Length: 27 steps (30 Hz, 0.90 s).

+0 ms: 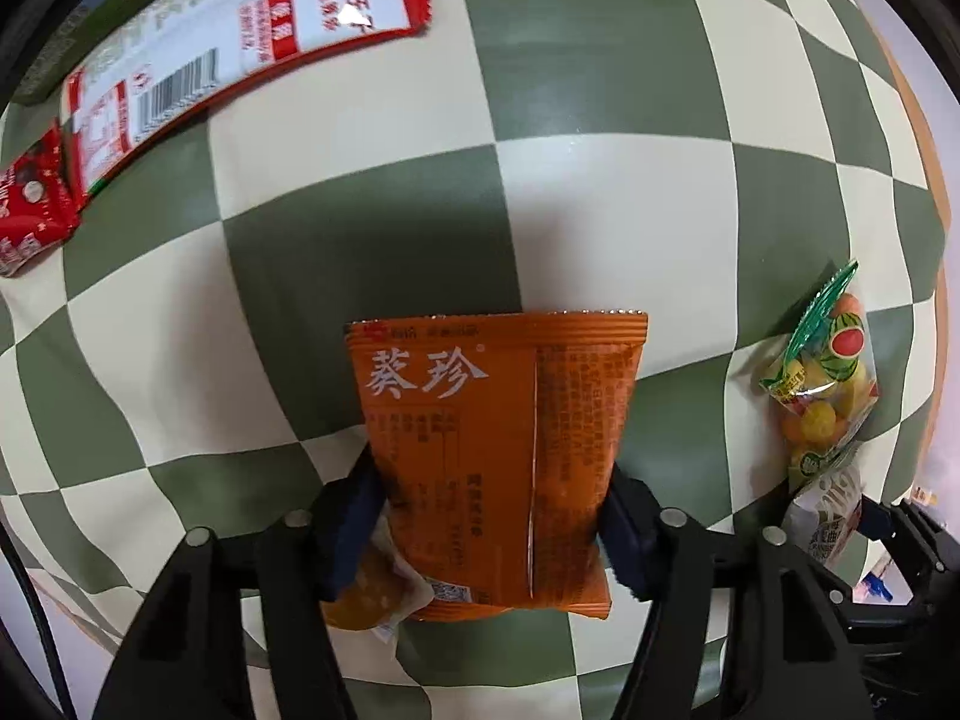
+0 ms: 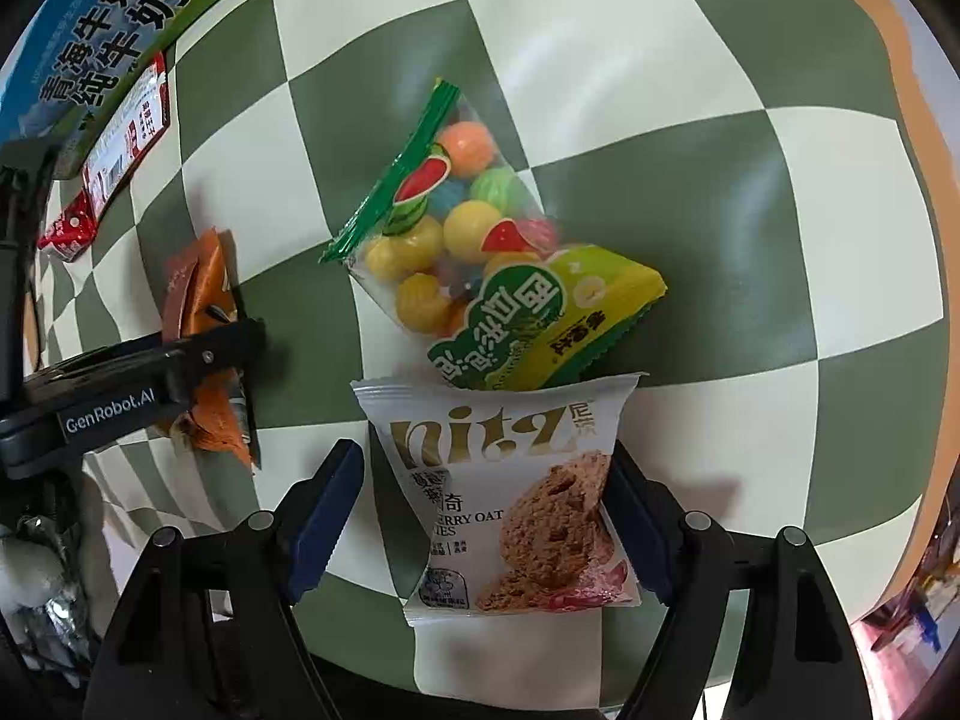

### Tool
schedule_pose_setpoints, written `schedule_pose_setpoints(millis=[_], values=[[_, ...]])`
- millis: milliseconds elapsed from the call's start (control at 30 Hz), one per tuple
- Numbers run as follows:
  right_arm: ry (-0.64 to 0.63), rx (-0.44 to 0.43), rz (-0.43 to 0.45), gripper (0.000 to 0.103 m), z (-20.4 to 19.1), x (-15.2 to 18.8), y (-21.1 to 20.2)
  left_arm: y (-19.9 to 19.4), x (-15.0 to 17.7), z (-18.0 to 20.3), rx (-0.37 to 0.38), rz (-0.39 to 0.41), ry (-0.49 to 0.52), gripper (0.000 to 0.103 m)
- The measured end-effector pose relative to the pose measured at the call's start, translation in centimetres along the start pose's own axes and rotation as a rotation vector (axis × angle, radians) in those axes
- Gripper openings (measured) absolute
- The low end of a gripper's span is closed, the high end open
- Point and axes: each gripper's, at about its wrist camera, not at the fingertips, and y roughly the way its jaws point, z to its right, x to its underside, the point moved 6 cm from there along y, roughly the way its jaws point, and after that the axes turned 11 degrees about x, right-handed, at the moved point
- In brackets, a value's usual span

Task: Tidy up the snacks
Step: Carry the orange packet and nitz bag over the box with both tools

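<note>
An orange sunflower-seed packet [image 1: 480,420] hangs between the pads of my left gripper [image 1: 489,522], which is shut on its lower half. A small yellow-filled wrapper [image 1: 372,597] shows just behind the left pad. In the right wrist view the same orange packet [image 2: 204,306] sits in the left gripper [image 2: 231,354] at the left. A white nitz cookie packet [image 2: 510,498] lies between the fingers of my right gripper [image 2: 480,522]. Its right pad touches the packet's edge and its left pad stands clear, so the gripper is open. A clear bag of fruit-shaped candy [image 2: 474,228] lies just beyond, its end under the cookie packet.
A green and cream checkered cloth [image 1: 600,210] covers the table. A long white and red packet [image 1: 240,54] and a small red packet [image 1: 30,204] lie far left. Milk cartons [image 2: 90,42] stand at the back left. The table's orange edge [image 2: 918,180] runs along the right.
</note>
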Motion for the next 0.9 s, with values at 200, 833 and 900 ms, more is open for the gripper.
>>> schedule_pose_setpoints(millis=[200,833,900], values=[[-0.015,0.038,0.058,0.062,0.2,0.7,-0.3,-1.4,0.4,0.2,0.016,0.019,0.004,0.054],[-0.064,-0.195,0.272,0.058,-2.0,-3.8,-14.9,-19.0,-1.4,1.9,0.179,0.260,0.066,0.053],[-0.077,-0.236,0.330,0.058,-3.2,-5.7,-17.9,-22.3,-3.1,1.2,0.194,0.315,0.065,0.053]])
